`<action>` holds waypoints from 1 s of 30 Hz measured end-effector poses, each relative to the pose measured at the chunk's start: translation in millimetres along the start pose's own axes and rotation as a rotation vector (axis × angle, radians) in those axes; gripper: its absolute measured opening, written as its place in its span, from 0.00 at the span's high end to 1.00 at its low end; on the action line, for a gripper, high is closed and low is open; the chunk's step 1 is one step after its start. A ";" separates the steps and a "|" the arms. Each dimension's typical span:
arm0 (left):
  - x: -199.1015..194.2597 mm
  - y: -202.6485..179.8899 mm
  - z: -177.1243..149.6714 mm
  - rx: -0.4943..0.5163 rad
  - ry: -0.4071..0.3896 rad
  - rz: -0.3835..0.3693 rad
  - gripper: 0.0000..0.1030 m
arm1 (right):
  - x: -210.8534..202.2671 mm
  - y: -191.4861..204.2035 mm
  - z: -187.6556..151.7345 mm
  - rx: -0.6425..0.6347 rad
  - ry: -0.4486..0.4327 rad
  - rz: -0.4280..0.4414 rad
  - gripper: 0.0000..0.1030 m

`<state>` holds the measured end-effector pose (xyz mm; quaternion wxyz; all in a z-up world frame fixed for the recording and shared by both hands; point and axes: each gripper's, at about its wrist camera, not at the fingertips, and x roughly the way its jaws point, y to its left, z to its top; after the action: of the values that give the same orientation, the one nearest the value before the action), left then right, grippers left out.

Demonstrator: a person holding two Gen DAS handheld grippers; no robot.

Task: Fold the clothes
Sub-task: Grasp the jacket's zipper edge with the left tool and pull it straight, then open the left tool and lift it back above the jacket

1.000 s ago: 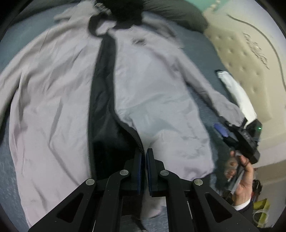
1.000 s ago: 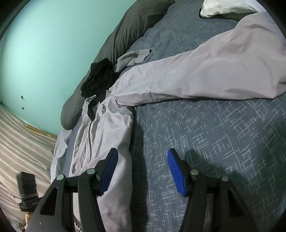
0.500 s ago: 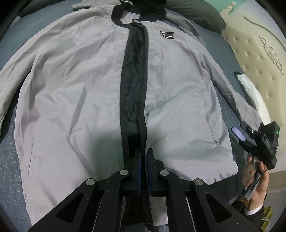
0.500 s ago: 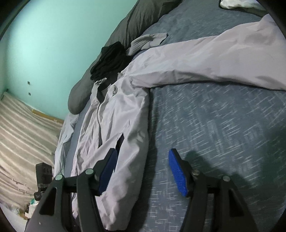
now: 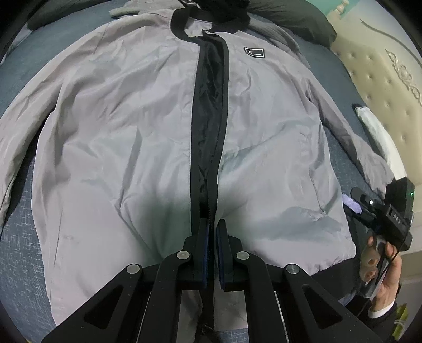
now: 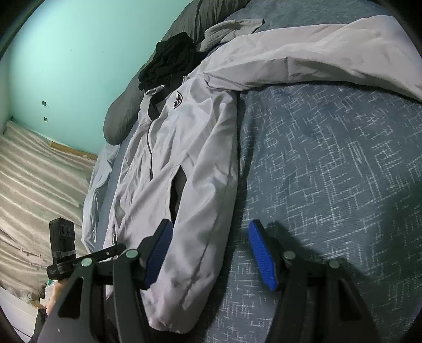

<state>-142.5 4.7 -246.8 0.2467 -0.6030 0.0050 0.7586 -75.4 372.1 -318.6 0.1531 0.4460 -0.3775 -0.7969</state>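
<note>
Through the left wrist camera I saw the pale grey zip-front nylon jacket with black trim (image 5: 137,137) spread flat and face up on the blue-grey patterned bedspread (image 5: 18,234), collar toward the dark grey pillow (image 5: 298,18) at the far end. Both front panels lay open and nothing was folded over, so the fold was all still to make; the flat spread looked to me like a garment laid out ready. My left gripper (image 5: 211,253) had its jaws together on the black zip edge just above the hem, with the zip tape running between the pads. The jacket's left sleeve ran out of frame, and the hem beneath the gripper was hidden by the jaws. Right of the jacket, the right gripper (image 5: 379,213) showed beside the hem corner, a hand (image 5: 379,277) on its grip, with the padded cream headboard (image 5: 374,79) beyond it.

Through the right wrist camera, the same jacket (image 6: 184,163) lay to the left, its near sleeve (image 6: 316,58) stretched across the bedspread (image 6: 329,158) away from the body. The right gripper (image 6: 209,254) had its jaws wide apart, straddling the jacket's side edge near the hem and clamping nothing. Beyond the collar sat a crumpled black garment (image 6: 168,60) and a folded grey one (image 6: 226,31); I could not tell what either was. The sleeve's cuff was cut off by the frame.
</note>
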 end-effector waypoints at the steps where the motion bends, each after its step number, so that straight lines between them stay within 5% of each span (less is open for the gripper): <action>1: 1.8 -0.5 1.6 -0.005 0.001 -0.002 0.95 | 1.0 0.7 -0.5 0.000 0.004 0.004 0.41; 13: 17.4 -8.4 -8.1 0.014 0.041 -0.024 0.94 | 15.7 8.8 -7.8 -0.002 0.046 0.031 0.41; 18: 21.2 -15.7 -10.7 0.036 0.047 -0.019 0.94 | 16.7 1.3 -9.8 0.014 0.035 0.032 0.86; 20: 20.0 -21.1 -11.2 0.045 0.043 -0.027 0.94 | 14.0 0.2 -8.8 0.011 0.026 0.022 0.94; 30: 39.3 -60.0 -22.3 0.102 0.067 -0.065 0.94 | -31.5 -15.0 -4.5 0.050 -0.046 -0.016 0.98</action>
<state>-105.3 65.0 -271.5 0.3015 -0.6147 0.0324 0.7282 -52.8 398.3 -312.4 0.1269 0.4344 -0.3972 -0.7984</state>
